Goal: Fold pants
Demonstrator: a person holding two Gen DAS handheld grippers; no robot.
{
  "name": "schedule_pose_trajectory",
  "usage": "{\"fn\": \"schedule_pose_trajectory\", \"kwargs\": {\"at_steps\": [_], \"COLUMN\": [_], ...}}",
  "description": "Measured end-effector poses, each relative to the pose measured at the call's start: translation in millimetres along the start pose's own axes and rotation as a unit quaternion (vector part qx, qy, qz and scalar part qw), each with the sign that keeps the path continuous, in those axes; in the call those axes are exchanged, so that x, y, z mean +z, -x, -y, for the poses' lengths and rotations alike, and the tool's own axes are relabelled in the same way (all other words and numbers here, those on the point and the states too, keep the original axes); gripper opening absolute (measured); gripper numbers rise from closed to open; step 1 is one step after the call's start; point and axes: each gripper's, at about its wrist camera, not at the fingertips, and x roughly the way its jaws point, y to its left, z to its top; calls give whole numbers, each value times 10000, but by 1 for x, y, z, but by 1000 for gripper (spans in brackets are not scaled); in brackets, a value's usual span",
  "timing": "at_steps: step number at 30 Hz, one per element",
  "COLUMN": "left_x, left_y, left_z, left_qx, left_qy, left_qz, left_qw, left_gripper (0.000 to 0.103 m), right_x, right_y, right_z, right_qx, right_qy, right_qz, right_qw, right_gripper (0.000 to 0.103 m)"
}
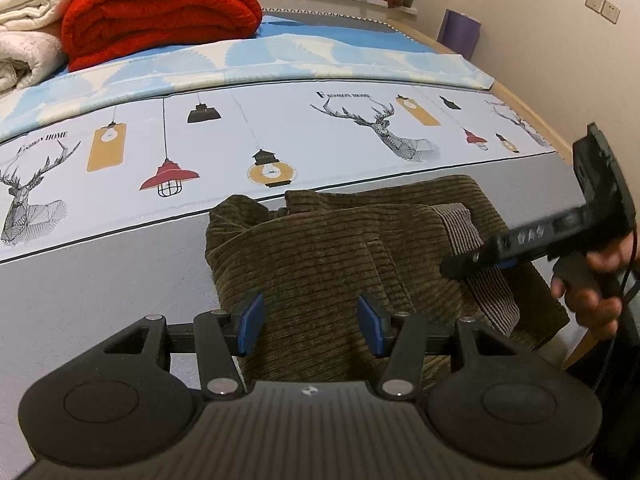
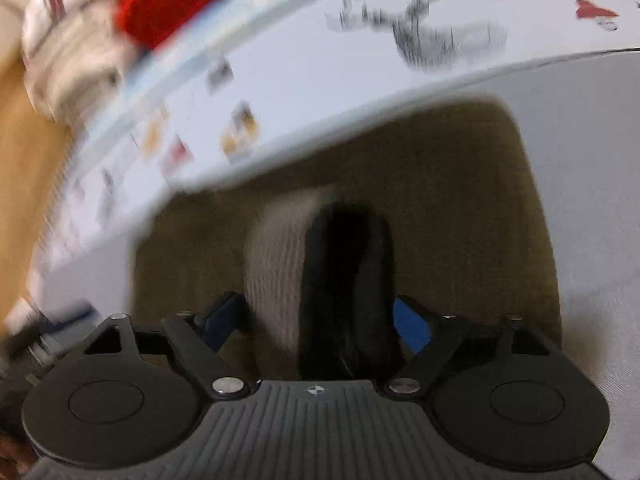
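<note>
You had the olive corduroy pants [image 1: 340, 248] lying bunched on the grey band of the bed [image 1: 100, 280], in the lower middle of the left wrist view, partly folded, with a paler ribbed inner face turned out toward the right. Your left gripper [image 1: 311, 324] was spread wide, its blue pads [image 1: 250, 322] hovering just above the near edge of the cloth and holding nothing. Your right gripper [image 1: 460, 268] reached in from the right of that frame with its tip down at the ribbed strip; in its own blurred view pale ribbed cloth and something dark sat between the jaws, but I could not tell whether they were clamped on it. To do this fold well, you would likely have needed to pinch the full thickness at the edge, lift both sides level, and lay the layers square, smoothing the lumps at the far left corner. Nothing lay on the pants. The rolled red blanket [image 1: 160, 16] and cream blankets [image 1: 28, 36] sat well apart in the upper left, and the deer-and-lamp printed sheet [image 1: 280, 128] stretched behind.
</note>
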Motion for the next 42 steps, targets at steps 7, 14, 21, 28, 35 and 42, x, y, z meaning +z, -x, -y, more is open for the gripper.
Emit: {"fn": "schedule_pose_trajectory", "kwargs": {"at_steps": [7,14,21,28,35,42], "left_x": [3,11,17,3,-19,19], "left_y": [3,13,7,-8,-40,-24], "left_z": [-7,-20,-4,30,51,28], "left_qx": [152,281,35,-827,-629,-299], "left_qy": [160,674,407,-567,-1298,-330], "left_qz": [89,407,392,-239,-1203,98], "left_qw": [9997,9965,9984,9947,9822,9990], "left_gripper": [57,55,53,52,51,42], "right_x": [0,-5,-16,-20,-24,-29], "right_y": [10,105,93,113,83,78], "right_z": [-14,6,55,65,69,63], "right_qx": [79,582,-625,-207,-566,-504], "right_qy": [408,275,27,-74,294,563], "right_qz": [335,1676,830,1207,332,187], "right_qw": [9986,9837,9946,9924,9974,9970], "right_gripper": [38,25,37,46,80,76]}}
